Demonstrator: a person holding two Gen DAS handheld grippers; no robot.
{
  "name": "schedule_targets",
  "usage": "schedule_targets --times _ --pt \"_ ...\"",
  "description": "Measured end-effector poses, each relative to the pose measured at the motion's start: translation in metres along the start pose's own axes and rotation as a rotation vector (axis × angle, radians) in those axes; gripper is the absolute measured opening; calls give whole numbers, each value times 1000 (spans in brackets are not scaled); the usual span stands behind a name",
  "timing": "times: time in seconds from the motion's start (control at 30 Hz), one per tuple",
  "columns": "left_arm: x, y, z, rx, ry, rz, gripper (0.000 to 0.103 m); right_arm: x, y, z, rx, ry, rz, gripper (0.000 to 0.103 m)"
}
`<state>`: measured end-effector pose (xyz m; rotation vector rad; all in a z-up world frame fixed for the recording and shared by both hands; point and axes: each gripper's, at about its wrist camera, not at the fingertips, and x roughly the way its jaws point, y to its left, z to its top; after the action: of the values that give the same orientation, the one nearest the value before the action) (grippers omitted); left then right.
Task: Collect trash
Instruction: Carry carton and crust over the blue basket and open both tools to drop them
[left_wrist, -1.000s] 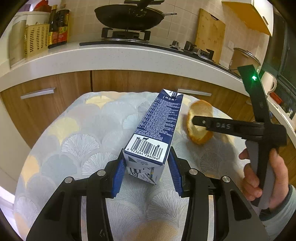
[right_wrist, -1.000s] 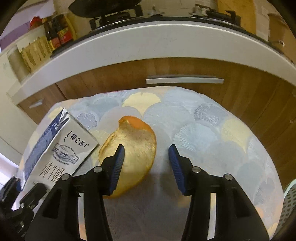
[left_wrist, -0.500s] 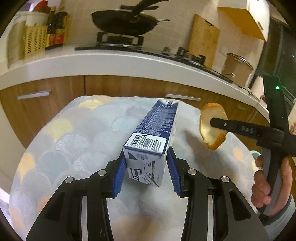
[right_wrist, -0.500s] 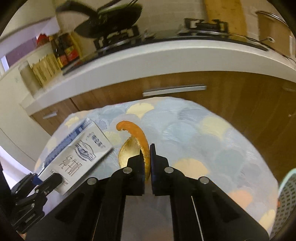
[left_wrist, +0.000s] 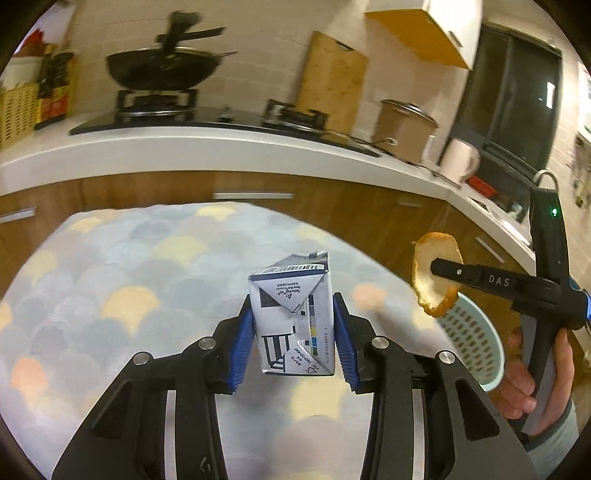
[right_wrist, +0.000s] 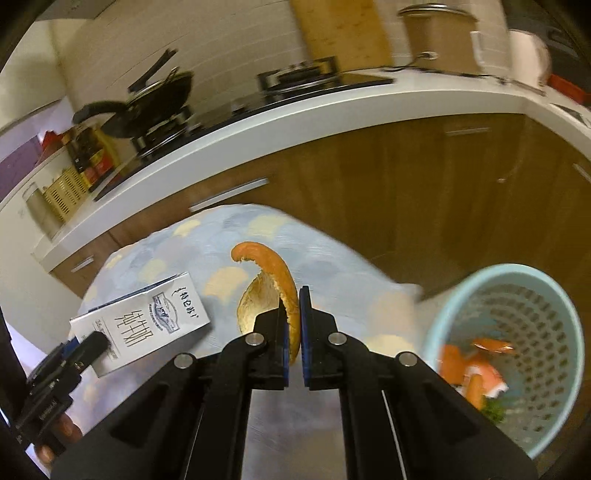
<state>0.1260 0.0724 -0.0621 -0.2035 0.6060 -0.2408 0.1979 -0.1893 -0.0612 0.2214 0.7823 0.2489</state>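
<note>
My left gripper (left_wrist: 293, 334) is shut on a blue and white milk carton (left_wrist: 293, 321) and holds it in the air above the table (left_wrist: 110, 277). The carton also shows in the right wrist view (right_wrist: 144, 325). My right gripper (right_wrist: 293, 314) is shut on an orange peel (right_wrist: 269, 284) and holds it near the table's right edge, left of a light blue perforated waste basket (right_wrist: 517, 332). The peel (left_wrist: 432, 273) and the basket (left_wrist: 476, 339) also show at the right of the left wrist view.
The basket holds orange scraps (right_wrist: 476, 365) and something green. Behind the table runs a white counter (left_wrist: 184, 147) over wooden cabinets (right_wrist: 406, 192), with a wok (left_wrist: 162, 70) on a stove, a cutting board and a pot (left_wrist: 402, 125).
Both grippers closed on their items and lifted them off the table. The carton and the peel have swung to the right, and the basket has come into view.
</note>
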Motion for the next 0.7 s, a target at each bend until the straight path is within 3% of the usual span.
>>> schedule_targets --times 0.27,0.4,0.7 --pt "12 -59 3 69 5 -98 38 -50 -66 -7 87 -61 -77 3" --pt "20 -89 6 113 8 -141 38 -64 -96 -10 162 -67 -50 4" --pt "49 -156 10 189 29 -227 38 -86 -149 -18 214 -85 -131 3"
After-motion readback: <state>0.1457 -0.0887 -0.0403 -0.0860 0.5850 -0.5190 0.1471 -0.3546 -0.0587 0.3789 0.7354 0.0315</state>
